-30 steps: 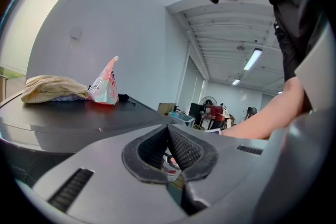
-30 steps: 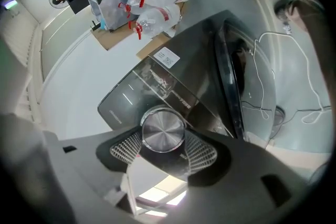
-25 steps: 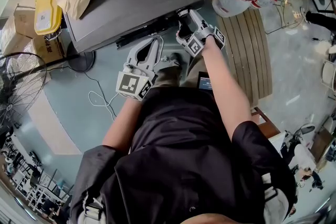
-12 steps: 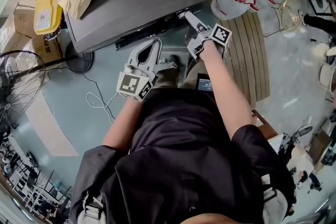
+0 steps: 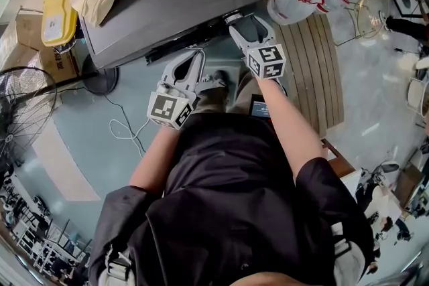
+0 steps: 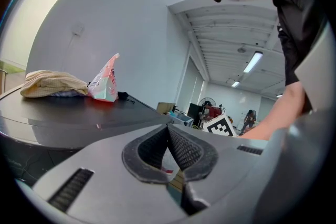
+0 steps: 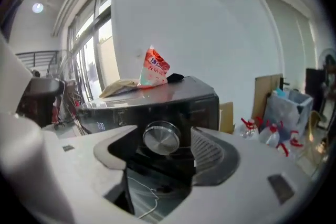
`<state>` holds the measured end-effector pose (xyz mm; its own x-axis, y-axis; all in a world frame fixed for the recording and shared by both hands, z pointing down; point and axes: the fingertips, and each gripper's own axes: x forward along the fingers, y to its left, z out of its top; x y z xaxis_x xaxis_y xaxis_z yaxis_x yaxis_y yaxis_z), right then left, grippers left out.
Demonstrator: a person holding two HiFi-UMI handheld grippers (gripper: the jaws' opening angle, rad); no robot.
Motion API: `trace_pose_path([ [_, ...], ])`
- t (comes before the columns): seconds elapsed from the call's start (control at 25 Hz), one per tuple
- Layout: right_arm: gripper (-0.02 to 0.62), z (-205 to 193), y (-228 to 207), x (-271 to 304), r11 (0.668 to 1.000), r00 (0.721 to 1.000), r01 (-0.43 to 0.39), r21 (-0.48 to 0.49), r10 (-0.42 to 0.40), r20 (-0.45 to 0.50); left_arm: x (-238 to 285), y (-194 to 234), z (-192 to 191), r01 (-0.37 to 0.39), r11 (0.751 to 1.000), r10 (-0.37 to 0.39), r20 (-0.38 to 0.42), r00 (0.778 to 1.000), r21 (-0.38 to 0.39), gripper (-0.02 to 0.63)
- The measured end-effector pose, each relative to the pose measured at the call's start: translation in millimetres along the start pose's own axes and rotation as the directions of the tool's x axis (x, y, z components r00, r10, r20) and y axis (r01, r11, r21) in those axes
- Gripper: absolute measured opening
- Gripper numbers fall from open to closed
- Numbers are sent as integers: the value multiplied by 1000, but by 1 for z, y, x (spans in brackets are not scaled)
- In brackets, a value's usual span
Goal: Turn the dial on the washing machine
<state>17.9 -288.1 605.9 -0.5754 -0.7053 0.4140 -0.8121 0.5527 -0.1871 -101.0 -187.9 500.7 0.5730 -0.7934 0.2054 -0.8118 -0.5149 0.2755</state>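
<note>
The dial (image 7: 161, 138) was a round knob of brushed silver metal, its flat face turned toward me. It sat on the glossy dark front of the washing machine (image 7: 181, 94) — toward the right end, just under the top edge. The machine stood upright, dark grey.

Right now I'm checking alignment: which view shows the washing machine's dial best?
The right gripper view: the dial faces the camera, large, between the opening jaws, untouched. Head view shows it tiny, from above; left gripper view misses it.
</note>
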Motion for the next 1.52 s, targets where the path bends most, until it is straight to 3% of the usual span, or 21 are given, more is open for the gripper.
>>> trace_pose_path([
  [0.12, 302, -4, 0, 4, 997, 999, 47, -57, -46, 9, 0, 0, 0, 1, 1000, -1, -2, 1000, 1, -6],
  [0.32, 302, -13, 11, 19, 992, 999, 48, -118, -50, -19, -3, 3, -2, -6, 1000, 6, -8, 1000, 0, -6],
  [0.88, 278, -22, 2, 32, 997, 996, 61, -40, -63, -69, -13, 13, -8, -36, 999, 36, -12, 999, -23, -6],
  [1.2, 275, -22, 1, 32, 986, 996, -10, 167, 24, -80, -18, 17, -8, -49, 999, 48, -14, 999, -22, -6],
  [1.52, 275, -20, 0, 31, 908, 989, -84, 411, 127, -78, -20, 18, -7, -52, 999, 51, -13, 999, -11, -6],
])
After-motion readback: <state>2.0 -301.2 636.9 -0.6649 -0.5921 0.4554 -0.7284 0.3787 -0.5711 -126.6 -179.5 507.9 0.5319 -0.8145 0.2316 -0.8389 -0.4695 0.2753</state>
